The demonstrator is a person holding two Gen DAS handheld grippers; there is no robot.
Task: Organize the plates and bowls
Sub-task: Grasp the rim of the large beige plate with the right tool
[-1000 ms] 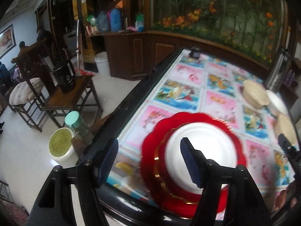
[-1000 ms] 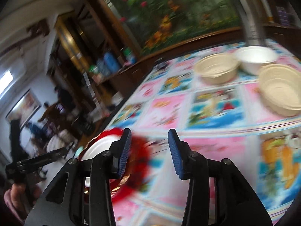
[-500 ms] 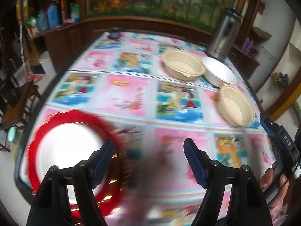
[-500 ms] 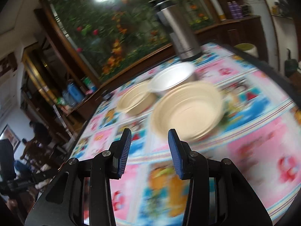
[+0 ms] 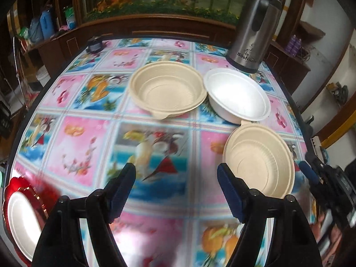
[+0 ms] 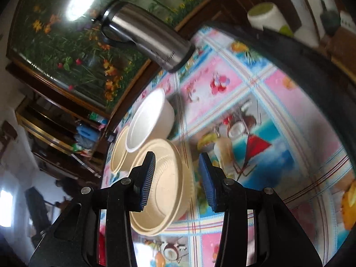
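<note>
Three bowls stand together on the flowered tablecloth: a beige bowl (image 5: 168, 93) at the back, a white bowl (image 5: 237, 99) beside it, and a nearer beige bowl (image 5: 258, 162) at the right. My left gripper (image 5: 176, 189) hangs open over bare cloth, left of the nearer bowl. A white plate on a red plate (image 5: 9, 191) lies at the table's near left edge. In the tilted right wrist view, my right gripper (image 6: 176, 175) is open just short of the nearer beige bowl (image 6: 164, 191), whose rim shows in the gap, untouched. Behind it are the white bowl (image 6: 151, 120) and the other beige bowl (image 6: 118, 153).
A steel thermos jug (image 5: 255, 29) stands at the table's back right, close behind the white bowl. A small dark object (image 5: 94, 45) sits at the back left corner. The table's dark rim (image 6: 311, 66) curves round the right side. A wooden cabinet runs behind.
Both grippers have swept right across the table, away from the red plate stack and up to the bowls. The right wrist has rolled, tilting its view. Neither gripper has taken hold of anything.
</note>
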